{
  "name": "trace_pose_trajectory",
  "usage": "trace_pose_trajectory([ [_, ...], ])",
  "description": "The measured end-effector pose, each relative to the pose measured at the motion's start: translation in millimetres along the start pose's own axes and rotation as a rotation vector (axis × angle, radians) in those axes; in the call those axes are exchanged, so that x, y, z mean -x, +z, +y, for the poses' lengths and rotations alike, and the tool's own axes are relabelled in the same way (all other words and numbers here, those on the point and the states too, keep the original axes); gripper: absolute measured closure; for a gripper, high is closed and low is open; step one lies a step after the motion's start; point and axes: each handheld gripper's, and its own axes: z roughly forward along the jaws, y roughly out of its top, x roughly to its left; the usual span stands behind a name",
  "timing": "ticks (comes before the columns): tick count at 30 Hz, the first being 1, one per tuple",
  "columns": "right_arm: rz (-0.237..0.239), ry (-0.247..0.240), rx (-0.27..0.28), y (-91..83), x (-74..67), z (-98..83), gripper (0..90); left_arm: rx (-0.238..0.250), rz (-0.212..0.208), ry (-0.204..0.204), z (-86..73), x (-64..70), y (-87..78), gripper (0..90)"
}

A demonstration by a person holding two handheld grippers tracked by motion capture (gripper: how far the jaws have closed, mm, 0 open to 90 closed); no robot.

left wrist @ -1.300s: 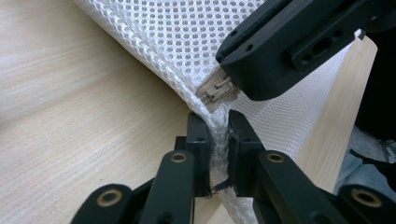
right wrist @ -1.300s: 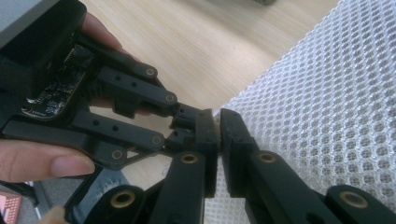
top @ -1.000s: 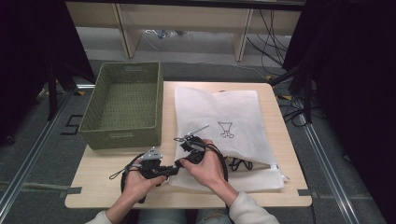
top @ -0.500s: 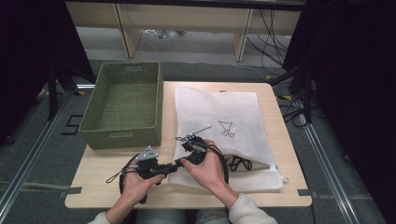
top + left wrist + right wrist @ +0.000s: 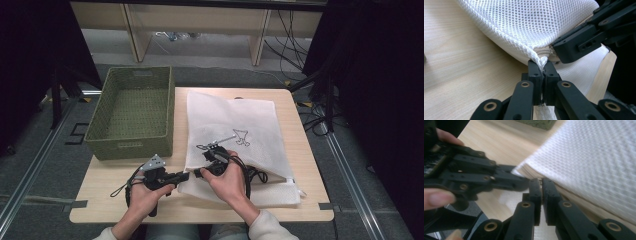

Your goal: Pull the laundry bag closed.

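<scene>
A white mesh bag lies flat on the right half of the wooden surface, with a small black drawing on its top. Its near left corner is where both grippers meet.

The left gripper lies low at the near edge, left of the bag, and points to the right. In the left gripper view its fingers are closed on the corner of the bag, where the mesh edge and the beige end of the zipper come together; the fabric is pinched between them.

The right gripper is just beside it, over the near left part of the bag. In the right gripper view its fingers are pressed nearly together at the same bag edge, but I cannot tell if they hold fabric.

A green woven basket stands on the far left of the surface, just beside the bag.
</scene>
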Motion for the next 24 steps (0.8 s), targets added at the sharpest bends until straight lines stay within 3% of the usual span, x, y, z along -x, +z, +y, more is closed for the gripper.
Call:
trace_pose_trajectory([
  [2, -0.025, -0.025, -0.003, 0.4, -0.6, -0.1, 87.5, -0.015, 0.016, 0.036, -0.9, 1.0, 0.8, 86.3],
  [4, -0.028, -0.028, -0.003, 0.7, -1.0, -0.2, 87.5, -0.006, 0.007, 0.022, -1.0, 0.9, 1.0, 86.3],
  [5, -0.025, -0.028, -0.002, 0.8, -0.8, -0.3, 87.6, -0.006, 0.023, 0.035, -0.4, -0.5, 0.1, 86.3],
  [10, -0.039, -0.006, -0.008, -1.9, -1.8, -0.4, 87.6, 0.008, 0.001, 0.034, -0.2, 1.3, 0.3, 86.3],
  [12, -0.066, 0.004, -0.016, -2.4, -2.9, -0.1, 87.6, 0.012, 0.001, 0.014, -0.4, 2.1, 0.0, 86.3],
  [13, -0.08, -0.004, -0.024, -2.2, -1.7, -0.2, 87.6, 0.008, 0.03, 0.048, 1.2, -0.1, -3.1, 86.3],
  [14, -0.104, -0.009, -0.026, -2.0, 1.3, -0.6, 87.6, 0.029, 0.033, 0.031, 2.4, -0.6, -4.6, 86.3],
  [16, -0.096, 0.03, -0.03, -2.9, 7.0, -2.1, 87.6, 0.029, 0.062, 0.061, 5.7, -3.5, -9.0, 86.3],
  [24, -0.084, -0.01, -0.027, -4.9, 10.1, -1.1, 87.5, 0.024, 0.066, 0.075, 4.1, -4.1, -8.4, 86.2],
])
